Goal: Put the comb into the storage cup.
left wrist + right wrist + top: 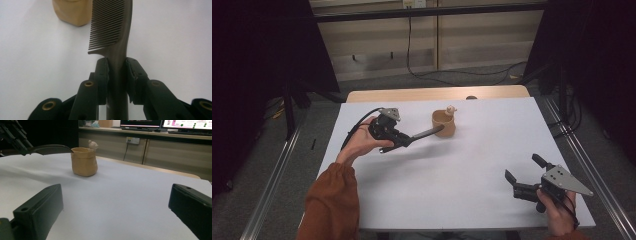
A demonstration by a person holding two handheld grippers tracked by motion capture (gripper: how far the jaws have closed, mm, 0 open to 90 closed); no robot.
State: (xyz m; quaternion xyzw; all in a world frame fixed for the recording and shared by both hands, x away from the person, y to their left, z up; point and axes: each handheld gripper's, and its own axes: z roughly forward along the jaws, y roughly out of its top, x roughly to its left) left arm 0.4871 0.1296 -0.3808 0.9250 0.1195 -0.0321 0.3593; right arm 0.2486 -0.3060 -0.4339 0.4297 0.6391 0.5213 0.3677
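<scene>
**Comb tip at the cup rim: steer it in cleanly**

High view: the left gripper (pixel 404 141) holds a dark comb (pixel 428 133) that points toward the tan cup (pixel 445 124) standing on the white counter (pixel 462 170). The comb's far end sits at the cup's near rim; whether it touches I cannot tell. A small bear figure (pixel 451 109) perches on the cup's far rim. The right gripper (pixel 524 172) rests near the counter's right front corner, well apart from the cup, its jaws spread and empty.

Left gripper view: the jaws are clamped on the comb's (pixel 117 37) handle just below the teeth, which face left. The cup (pixel 72 12) lies ahead and to the left of the comb's line. Judging from this, the likely step is dropping the comb into the cup, so the tip should swing left over the opening before the handle tilts up.

Right gripper view: both jaws stand wide apart over bare counter (pixel 120 202). The cup (pixel 84 162) is upright, with the comb's (pixel 50 149) end at its left rim and the bear figure (pixel 93 145) on the far rim. The cup looks light and could tip if pushed sideways; I would raise the tip clear of the rim, lower it inside, and let go only once it rests. The free gripper could steady the cup.
</scene>
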